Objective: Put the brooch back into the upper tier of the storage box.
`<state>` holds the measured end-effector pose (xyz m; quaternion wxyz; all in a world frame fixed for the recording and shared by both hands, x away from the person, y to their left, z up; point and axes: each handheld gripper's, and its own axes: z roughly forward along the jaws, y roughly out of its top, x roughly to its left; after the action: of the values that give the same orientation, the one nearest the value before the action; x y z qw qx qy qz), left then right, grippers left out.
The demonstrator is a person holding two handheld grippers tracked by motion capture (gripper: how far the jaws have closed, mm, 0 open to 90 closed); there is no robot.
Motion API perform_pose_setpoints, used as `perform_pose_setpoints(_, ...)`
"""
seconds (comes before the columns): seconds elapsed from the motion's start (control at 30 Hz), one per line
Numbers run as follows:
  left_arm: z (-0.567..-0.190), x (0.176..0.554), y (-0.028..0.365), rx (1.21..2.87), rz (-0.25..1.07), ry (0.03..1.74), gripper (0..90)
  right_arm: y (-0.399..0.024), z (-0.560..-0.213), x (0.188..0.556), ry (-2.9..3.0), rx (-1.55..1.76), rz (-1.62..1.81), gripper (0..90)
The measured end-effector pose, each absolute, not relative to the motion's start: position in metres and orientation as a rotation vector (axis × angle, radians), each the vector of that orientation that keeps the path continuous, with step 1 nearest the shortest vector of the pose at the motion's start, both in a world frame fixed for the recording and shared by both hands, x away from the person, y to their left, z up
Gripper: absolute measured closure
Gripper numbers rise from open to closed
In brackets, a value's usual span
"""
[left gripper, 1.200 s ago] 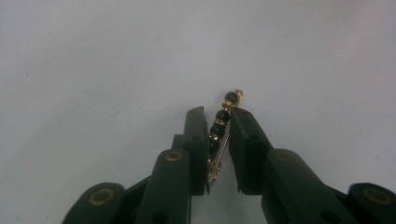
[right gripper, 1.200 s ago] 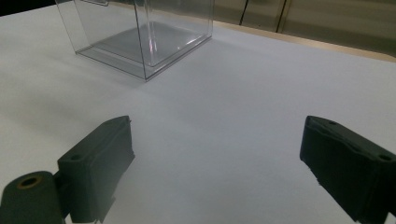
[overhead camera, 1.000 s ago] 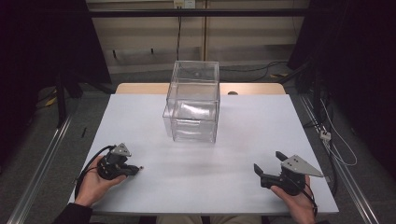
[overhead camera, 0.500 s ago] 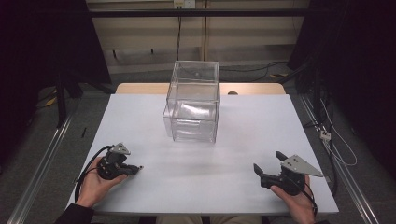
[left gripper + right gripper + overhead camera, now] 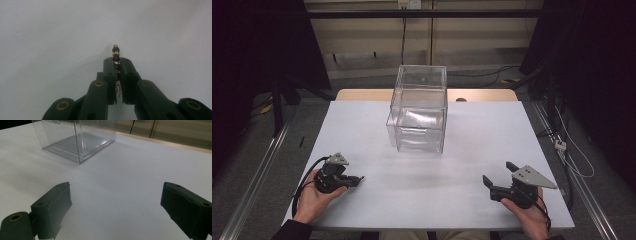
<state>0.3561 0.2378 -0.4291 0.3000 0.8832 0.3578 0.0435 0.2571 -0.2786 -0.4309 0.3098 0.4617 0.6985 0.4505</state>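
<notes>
My left gripper rests at the near left of the white table, held by a hand. Its jaws are shut on a short string of black and gold beads, whose end pokes out past the fingertips in the left gripper view; more of it hangs between the jaws lower down. At the near right, my right gripper lies in the other hand with its jaws wide open and nothing between them. A clear plastic box stands open-topped at the table's middle back, well away from both grippers.
The clear plastic box sits ahead and left of the right gripper's jaws. A wooden table edge runs behind the white sheet. Cables trail on the floor at the right, and metal rails flank the table.
</notes>
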Motion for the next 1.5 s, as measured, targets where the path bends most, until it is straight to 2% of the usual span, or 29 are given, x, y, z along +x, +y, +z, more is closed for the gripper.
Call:
perform_pose_setpoints(0.93, -0.398, 0.331, 0.243, 2.120, 0.177, 0.942, 84.2, -0.281, -0.430, 0.256, 1.829, 1.228, 1.197, 8.9)
perform_pose_setpoints(1.5, -0.372, 0.313, 0.233, 2.058, 0.243, 0.891, 84.1, -0.280, -0.430, 0.256, 1.837, 1.224, 1.202, 8.8)
